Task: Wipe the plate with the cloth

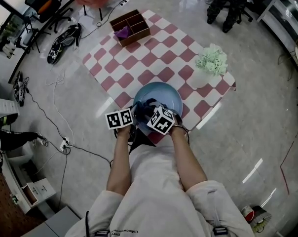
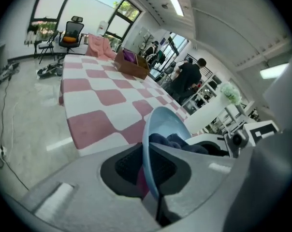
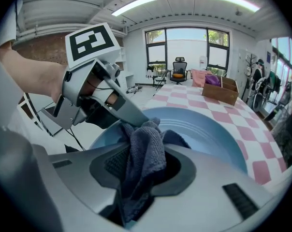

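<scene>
One plate, cloth, box and perhaps bouquet; two tools.

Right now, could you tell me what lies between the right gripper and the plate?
The dark blue cloth: the right gripper is shut on it, and it bunches up over the light blue plate, as the right gripper view shows.

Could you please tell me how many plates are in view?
1: a pale blue round plate at the checked table's near edge, rim in the left gripper; the right gripper holds a dark blue cloth on it.
</scene>
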